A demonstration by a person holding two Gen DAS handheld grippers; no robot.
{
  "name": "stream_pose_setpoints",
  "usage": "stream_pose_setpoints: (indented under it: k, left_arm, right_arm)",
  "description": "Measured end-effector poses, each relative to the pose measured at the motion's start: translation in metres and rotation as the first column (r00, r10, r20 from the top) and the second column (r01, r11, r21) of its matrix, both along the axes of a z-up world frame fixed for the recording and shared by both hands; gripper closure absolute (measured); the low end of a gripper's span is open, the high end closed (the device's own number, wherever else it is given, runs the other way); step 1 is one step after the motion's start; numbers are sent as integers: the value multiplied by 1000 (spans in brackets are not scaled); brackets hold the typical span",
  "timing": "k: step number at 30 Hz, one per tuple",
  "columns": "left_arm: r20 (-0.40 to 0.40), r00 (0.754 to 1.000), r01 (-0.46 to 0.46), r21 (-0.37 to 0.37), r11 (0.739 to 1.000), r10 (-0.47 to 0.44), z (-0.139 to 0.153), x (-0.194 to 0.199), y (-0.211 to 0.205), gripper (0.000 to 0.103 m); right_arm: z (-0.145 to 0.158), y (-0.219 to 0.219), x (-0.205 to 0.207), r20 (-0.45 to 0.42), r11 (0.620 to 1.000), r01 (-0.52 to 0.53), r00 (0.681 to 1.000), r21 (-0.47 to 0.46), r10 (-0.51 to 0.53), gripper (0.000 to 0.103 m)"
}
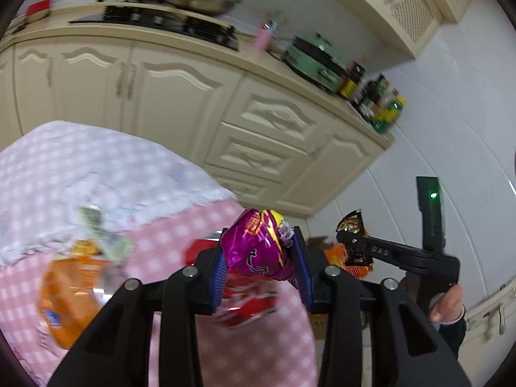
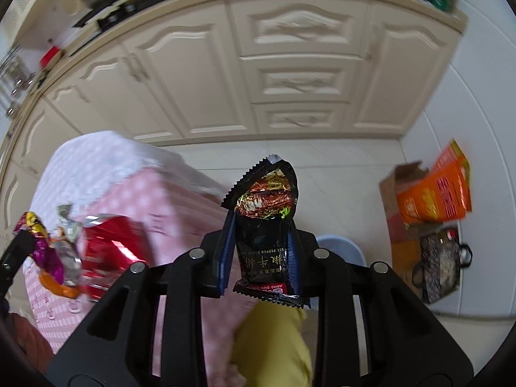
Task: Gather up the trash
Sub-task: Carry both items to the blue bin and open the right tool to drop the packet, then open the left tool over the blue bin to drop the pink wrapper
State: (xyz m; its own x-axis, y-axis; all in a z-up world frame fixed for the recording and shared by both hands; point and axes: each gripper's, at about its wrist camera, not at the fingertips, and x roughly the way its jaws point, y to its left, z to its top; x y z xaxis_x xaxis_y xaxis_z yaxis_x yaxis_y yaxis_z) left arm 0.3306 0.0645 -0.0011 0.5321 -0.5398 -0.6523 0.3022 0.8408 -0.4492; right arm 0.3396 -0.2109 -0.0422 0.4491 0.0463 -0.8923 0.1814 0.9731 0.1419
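My left gripper (image 1: pixel 259 251) is shut on a crumpled purple snack wrapper (image 1: pixel 258 246) and holds it above the edge of the pink checked table (image 1: pixel 161 225). My right gripper (image 2: pixel 259 235) is shut on a black snack packet (image 2: pixel 266 222) and holds it over the floor beside the table. The right gripper with its black packet (image 1: pixel 351 225) also shows in the left wrist view, to the right. The purple wrapper (image 2: pixel 38 242) shows at the left of the right wrist view. On the table lie an orange bag (image 1: pixel 71 290), a red wrapper (image 2: pixel 109 242) and a silver wrapper (image 1: pixel 103 232).
Cream kitchen cabinets (image 2: pixel 242 80) stand behind the table, with a stove and pans (image 1: pixel 180 3) and bottles (image 1: pixel 380 103) on the counter. A pale round bin (image 2: pixel 342 248) sits on the floor under my right gripper. Cardboard and orange boxes (image 2: pixel 429 200) and a patterned bag (image 2: pixel 441 267) stand at the right.
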Motion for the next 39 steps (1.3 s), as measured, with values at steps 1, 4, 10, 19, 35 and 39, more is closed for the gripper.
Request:
stream_pose_setpoints:
  k: [1,4,10,19,35,39]
  left_arm:
    - [-9,1000,24,5,1000,-24,-2,0,-12,67]
    - [-39,995,90,19,996,-89,-8,-1,-47,67]
    - [-100,970,229,67,971,-222,-27,-4,-128,67]
    - [-219,918,365,134,921,-332,-78,-12,-225,67]
    - [-281,872,470,246,848,-401,-120,-10,-307,54]
    - [-295,862,492,289,821,-412,-125,-14,-322,38]
  right_arm:
    - [-6,-11,-3,-14,1000,18,1000,3,-18,75]
    - [-24,-37,-12,-46,998,59,997,5,-59,75]
    - [-62,-84,-31,-140,991,132,982,7,-130,75]
    - [-95,-129,-53,-196,982,179,967,68,-163,67]
    - [-99,-196,-98,-175,955,296,939,-29,-297,33]
    - [-99,-205,-109,-179,945,326,929,-22,-324,32]
